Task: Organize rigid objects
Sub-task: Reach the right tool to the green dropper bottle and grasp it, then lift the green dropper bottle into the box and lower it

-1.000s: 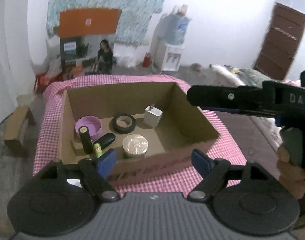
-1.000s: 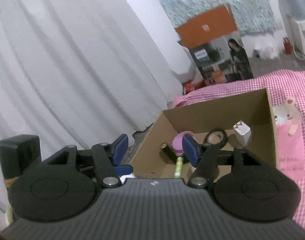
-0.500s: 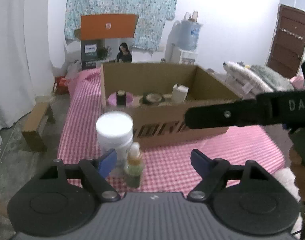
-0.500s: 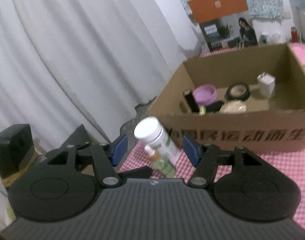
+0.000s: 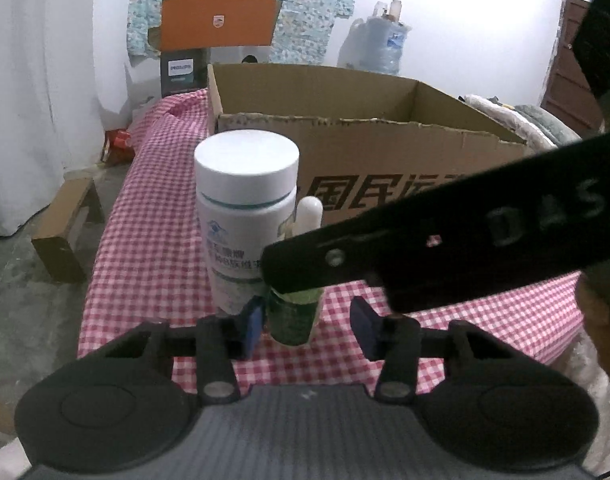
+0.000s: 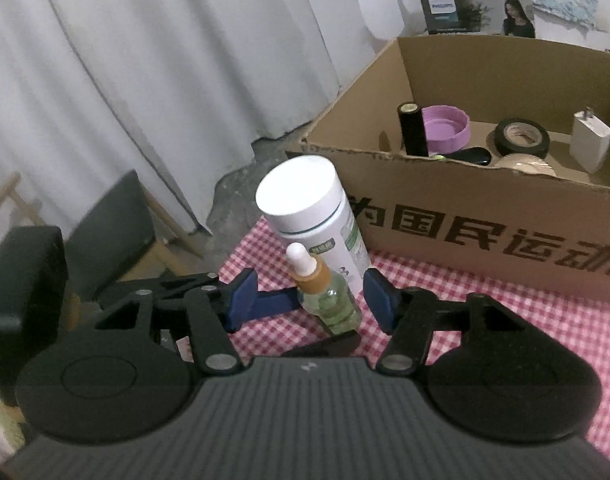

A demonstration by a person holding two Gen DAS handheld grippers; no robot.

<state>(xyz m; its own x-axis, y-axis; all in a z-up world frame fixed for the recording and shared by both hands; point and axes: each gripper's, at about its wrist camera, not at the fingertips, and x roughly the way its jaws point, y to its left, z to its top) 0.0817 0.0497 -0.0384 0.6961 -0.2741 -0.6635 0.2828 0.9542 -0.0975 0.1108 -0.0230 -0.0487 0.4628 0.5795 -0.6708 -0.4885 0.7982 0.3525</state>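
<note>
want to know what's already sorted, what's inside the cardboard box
Inside the cardboard box: a black cylinder, purple lid, black tape roll, white charger, a black oval item and a pale round disc. The near wall covers the floor nearest it.

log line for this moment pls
left gripper closing round dropper bottle | right gripper closing, same bottle | not gripped | white jar behind

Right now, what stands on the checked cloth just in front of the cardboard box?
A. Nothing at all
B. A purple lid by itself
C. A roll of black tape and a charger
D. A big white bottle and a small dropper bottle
D: the white bottle and the small dropper bottle stand side by side on the checked cloth, outside the cardboard box.
</note>
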